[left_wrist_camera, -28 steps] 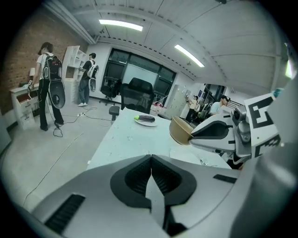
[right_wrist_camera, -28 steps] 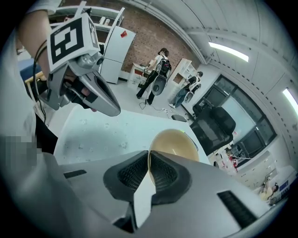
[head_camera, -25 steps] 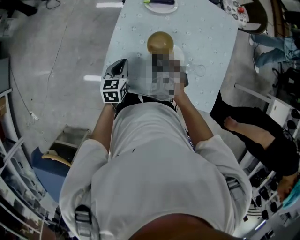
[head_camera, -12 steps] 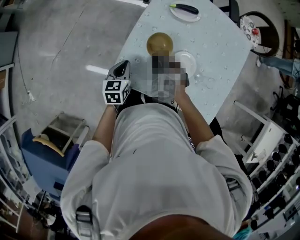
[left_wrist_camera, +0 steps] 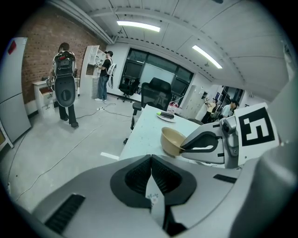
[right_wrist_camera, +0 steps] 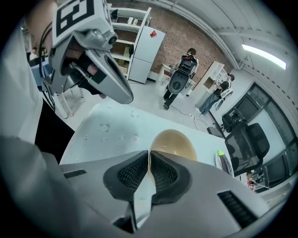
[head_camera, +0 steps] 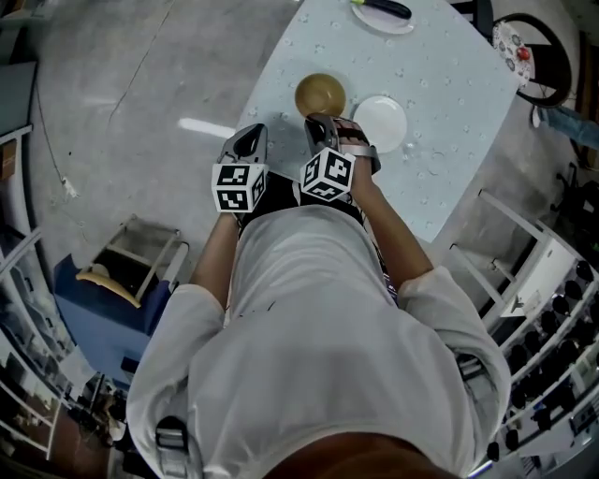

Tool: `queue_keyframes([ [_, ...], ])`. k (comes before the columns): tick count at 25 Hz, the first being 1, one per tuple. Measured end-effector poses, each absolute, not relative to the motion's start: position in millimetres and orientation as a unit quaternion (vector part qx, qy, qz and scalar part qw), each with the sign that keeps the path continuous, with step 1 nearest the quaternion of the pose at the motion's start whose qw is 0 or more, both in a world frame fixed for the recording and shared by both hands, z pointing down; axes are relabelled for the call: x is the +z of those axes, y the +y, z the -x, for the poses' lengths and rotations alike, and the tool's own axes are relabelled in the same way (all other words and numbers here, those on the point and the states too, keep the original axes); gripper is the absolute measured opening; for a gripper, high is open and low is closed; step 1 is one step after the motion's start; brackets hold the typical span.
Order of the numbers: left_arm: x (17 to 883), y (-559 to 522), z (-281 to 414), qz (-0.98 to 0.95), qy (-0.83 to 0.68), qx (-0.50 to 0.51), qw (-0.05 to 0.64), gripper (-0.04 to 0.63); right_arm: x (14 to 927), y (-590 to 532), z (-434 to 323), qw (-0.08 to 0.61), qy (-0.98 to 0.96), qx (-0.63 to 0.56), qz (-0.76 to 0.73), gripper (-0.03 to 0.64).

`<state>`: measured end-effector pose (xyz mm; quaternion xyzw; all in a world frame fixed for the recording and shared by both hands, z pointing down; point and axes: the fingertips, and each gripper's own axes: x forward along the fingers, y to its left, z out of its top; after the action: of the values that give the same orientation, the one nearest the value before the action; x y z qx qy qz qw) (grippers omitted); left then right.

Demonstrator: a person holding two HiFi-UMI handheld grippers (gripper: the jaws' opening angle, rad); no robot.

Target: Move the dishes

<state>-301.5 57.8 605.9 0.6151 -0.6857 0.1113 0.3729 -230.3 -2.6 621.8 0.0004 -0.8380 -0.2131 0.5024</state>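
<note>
While both grippers hang over the near end of the desk (head_camera: 440, 84), the head view shows the L gripper (head_camera: 249, 138) at the desk's left edge. The R gripper (head_camera: 322, 122) is just right of it. They sit side by side, both angled down and away from the person.

L fingers (left_wrist_camera: 136, 177): pressed together, nothing btwn them.

R fingers (right_wrist_camera: 134, 173): also closed tip to tip, nothing held.

Tan bowl (head_camera: 320, 94): upright on the desk, directly past the R tips. In the R gripper view its near rim lies right behind the closed tips; contact y/n cannot be told.

White plate (head_camera: 380, 123): just right of the bowl, close, w/ a small gap. Looks bare.

Far end of desk: second plate (head_camera: 382, 13) w/ a dark and yellow-green item on it, too small to ID.

Desk top: pale blue w/ small speckle print.

Bkgd, L gripper view: two persons (left_wrist_camera: 64, 86) stand near a brick wall (left_wrist_camera: 42, 51). An office chair (left_wrist_camera: 156, 95) stands past the desk's far end.
</note>
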Motion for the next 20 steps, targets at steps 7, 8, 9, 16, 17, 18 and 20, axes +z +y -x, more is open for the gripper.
queue_keyframes([
  [7, 614.1, 51.6, 293.8, -0.629, -0.666, 0.120, 0.382, 0.019, 637.1, -4.1, 221.1, 0.518, -0.828, -0.216, -0.001, 0.018],
  [8, 614.5, 50.4, 293.5, -0.631, -0.664, 0.121, 0.382, 0.018, 638.2, -3.7, 220.9, 0.518, -0.828, -0.214, -0.002, 0.018],
  [9, 614.9, 49.4, 293.7, -0.632, -0.663, 0.122, 0.382, 0.019, 639.0, -3.2, 221.0, 0.518, -0.829, -0.211, -0.002, 0.017],
  [16, 617.0, 42.4, 296.5, -0.639, -0.657, 0.128, 0.380, 0.019, 645.3, -1.5, 219.8, 0.515, -0.835, -0.193, -0.011, 0.023],
  [17, 617.5, 41.5, 296.6, -0.639, -0.656, 0.129, 0.380, 0.020, 646.1, -1.9, 219.8, 0.513, -0.837, -0.188, -0.013, 0.026],
  [18, 617.9, 40.6, 296.7, -0.640, -0.655, 0.129, 0.380, 0.019, 647.0, -2.5, 219.8, 0.512, -0.839, -0.184, -0.015, 0.031],
  [20, 618.2, 39.4, 296.7, -0.642, -0.653, 0.130, 0.380, 0.018, 648.6, -3.0, 220.1, 0.512, -0.840, -0.176, -0.015, 0.073],
])
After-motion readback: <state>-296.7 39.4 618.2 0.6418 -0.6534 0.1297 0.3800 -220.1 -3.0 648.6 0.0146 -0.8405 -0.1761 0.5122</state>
